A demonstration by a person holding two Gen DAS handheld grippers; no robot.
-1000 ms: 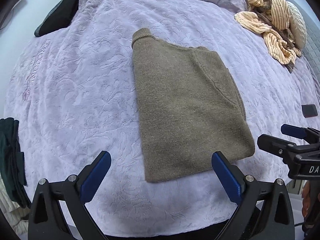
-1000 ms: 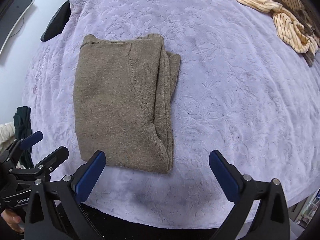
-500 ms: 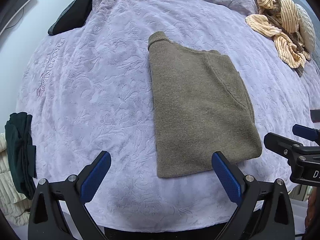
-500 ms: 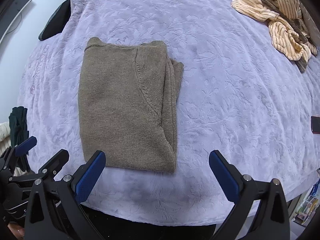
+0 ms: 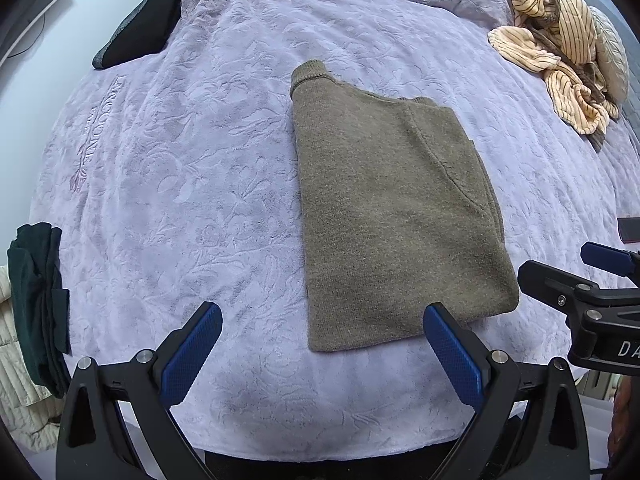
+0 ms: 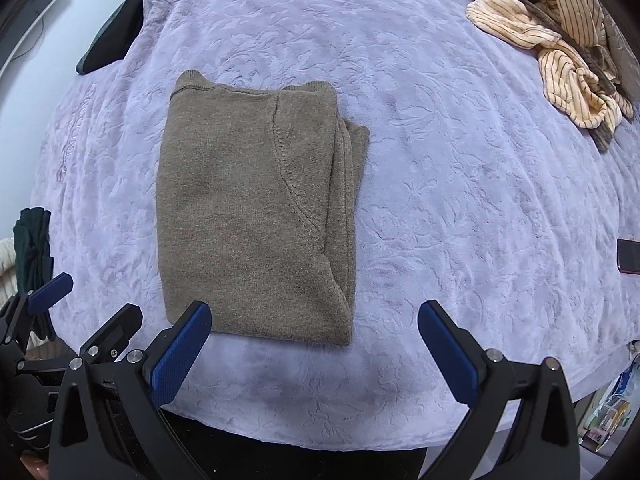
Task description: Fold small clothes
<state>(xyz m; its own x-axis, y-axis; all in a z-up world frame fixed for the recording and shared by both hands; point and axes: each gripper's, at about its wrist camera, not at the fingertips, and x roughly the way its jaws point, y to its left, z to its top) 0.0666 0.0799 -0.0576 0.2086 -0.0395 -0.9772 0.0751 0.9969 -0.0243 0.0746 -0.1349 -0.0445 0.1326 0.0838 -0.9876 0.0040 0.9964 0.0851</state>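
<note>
A brown knit sweater (image 5: pixel 384 208) lies folded into a long rectangle on the lilac bedspread (image 5: pixel 192 184). It also shows in the right wrist view (image 6: pixel 248 208), its folded layers stacked along its right edge. My left gripper (image 5: pixel 320 352) is open and empty, held above the bed's near edge just short of the sweater's hem. My right gripper (image 6: pixel 312 356) is open and empty, above the near edge by the sweater's lower right corner. Each gripper shows at the side of the other's view.
A heap of cream striped clothes (image 5: pixel 560 52) lies at the far right of the bed, also in the right wrist view (image 6: pixel 560 52). A dark pillow (image 5: pixel 140 36) lies far left. Dark green clothes (image 5: pixel 36 300) hang at the left edge. A phone (image 6: pixel 628 256) lies at the right edge.
Both grippers have drawn back and up from the bed, so the sweater looks smaller and farther away. The sweater has not moved. Both grippers stay open.
</note>
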